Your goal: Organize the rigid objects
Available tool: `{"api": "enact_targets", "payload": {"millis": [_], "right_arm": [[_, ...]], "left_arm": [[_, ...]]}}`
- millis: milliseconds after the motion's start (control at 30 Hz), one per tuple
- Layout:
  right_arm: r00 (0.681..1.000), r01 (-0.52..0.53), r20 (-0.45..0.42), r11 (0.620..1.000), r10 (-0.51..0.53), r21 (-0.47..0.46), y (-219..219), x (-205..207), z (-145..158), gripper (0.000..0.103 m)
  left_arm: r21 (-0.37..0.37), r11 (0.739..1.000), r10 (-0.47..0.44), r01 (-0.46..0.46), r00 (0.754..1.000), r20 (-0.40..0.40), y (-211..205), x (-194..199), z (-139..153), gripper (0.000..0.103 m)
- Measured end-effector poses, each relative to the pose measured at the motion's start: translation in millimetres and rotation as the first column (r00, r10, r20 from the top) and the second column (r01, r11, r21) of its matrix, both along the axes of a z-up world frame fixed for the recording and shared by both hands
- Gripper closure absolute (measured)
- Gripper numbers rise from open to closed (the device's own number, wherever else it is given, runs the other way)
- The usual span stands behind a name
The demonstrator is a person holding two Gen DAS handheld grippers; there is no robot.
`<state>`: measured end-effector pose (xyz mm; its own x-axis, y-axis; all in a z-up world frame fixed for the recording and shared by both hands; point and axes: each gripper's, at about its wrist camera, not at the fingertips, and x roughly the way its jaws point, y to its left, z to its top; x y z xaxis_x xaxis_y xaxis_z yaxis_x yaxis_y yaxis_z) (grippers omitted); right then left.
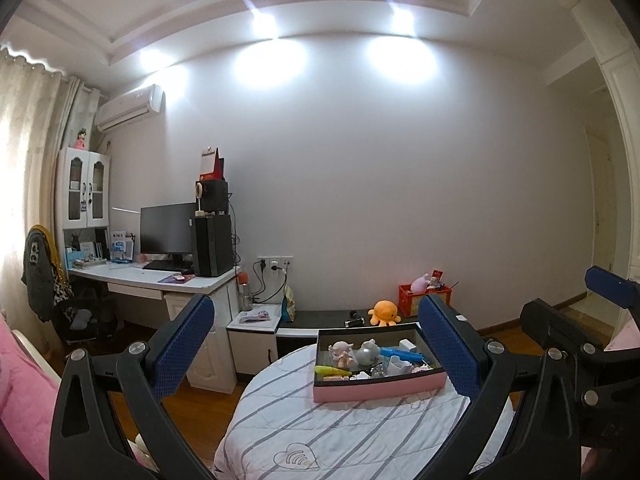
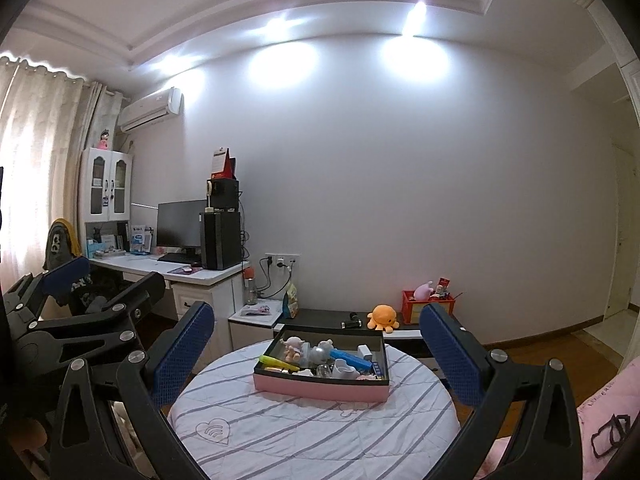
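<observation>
A pink box (image 1: 380, 391) (image 2: 320, 390) with a dark inside stands on a round table (image 1: 320, 432) (image 2: 304, 424) under a striped white cloth. Inside it lie several small things: a pale figurine (image 1: 342, 351) (image 2: 294, 346), a grey round toy (image 1: 366, 354), a blue bar (image 1: 402, 354) (image 2: 352, 358), a yellow-green pen (image 1: 330, 370) (image 2: 276, 362) and a white cup (image 2: 344, 370). My left gripper (image 1: 316, 344) is open, held above and short of the box. My right gripper (image 2: 316, 344) is open too, empty, facing the box from the near side.
Behind the table runs a low dark bench (image 1: 320, 318) with an orange plush octopus (image 1: 384, 312) (image 2: 383, 317) and a red crate (image 1: 424, 298). A white desk (image 1: 160, 280) with monitor and computer tower stands at left. Pink bedding (image 1: 24, 400) (image 2: 608, 408) borders the table.
</observation>
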<state>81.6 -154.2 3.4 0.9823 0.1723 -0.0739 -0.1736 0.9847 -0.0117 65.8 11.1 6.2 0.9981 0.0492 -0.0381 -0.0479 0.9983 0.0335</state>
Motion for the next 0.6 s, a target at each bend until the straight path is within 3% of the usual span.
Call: {"api": "enact_targets", "payload": {"millis": [600], "right_arm": [[0.999, 0.033, 0.006, 0.999, -0.033, 0.004, -1.8, -8.2, 1.6, 0.0]], "left_arm": [[0.021, 1.0, -0.005, 0.005, 1.0, 0.022, -3.8, -8.9, 3.1, 0.0]]}}
